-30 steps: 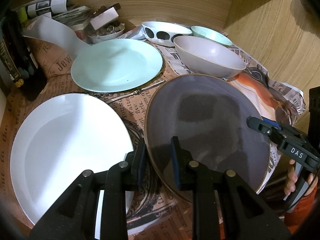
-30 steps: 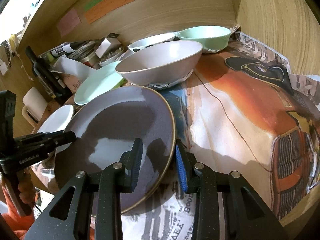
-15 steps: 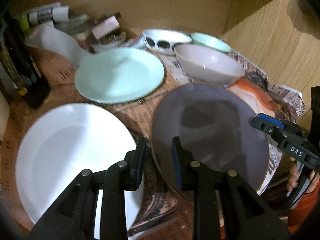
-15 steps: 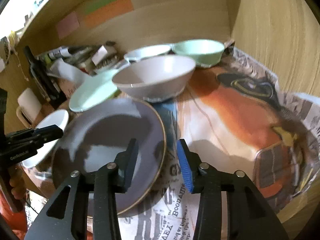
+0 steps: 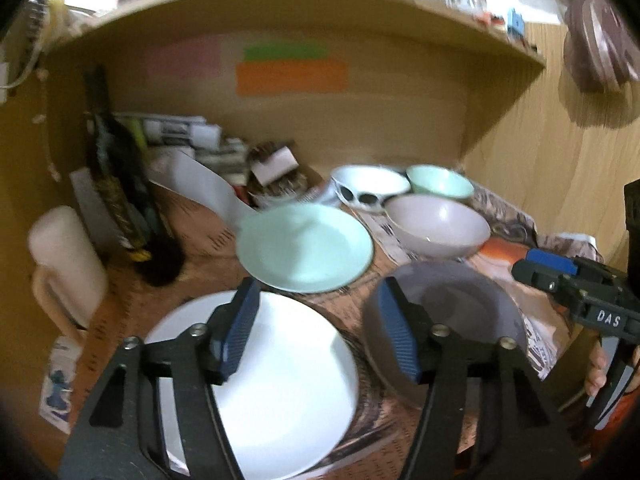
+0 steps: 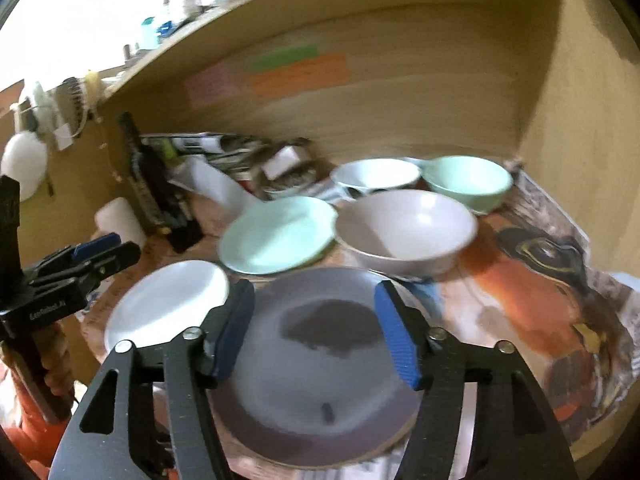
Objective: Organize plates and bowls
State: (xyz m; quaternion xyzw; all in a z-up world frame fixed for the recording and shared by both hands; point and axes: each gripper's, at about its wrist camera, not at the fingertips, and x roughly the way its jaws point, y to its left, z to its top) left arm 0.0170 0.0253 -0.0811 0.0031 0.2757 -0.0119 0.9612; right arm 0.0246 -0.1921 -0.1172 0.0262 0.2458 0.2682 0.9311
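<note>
A grey-purple plate lies flat at the front right of the desk. A white plate lies left of it, and a mint plate lies behind them. Behind those stand a pale pink bowl, a white bowl with black spots and a mint bowl. My left gripper is open and empty above the gap between the white and grey plates. My right gripper is open and empty above the grey plate.
Newspaper covers the desk. Wooden walls close the back and right, with a shelf overhead. A dark bottle, a white mug, papers and clutter fill the back left. Coloured notes hang on the back wall.
Both grippers let go of the grey plate's rim, opened wide and pulled up and back. The plate now lies flat on the newspaper.
</note>
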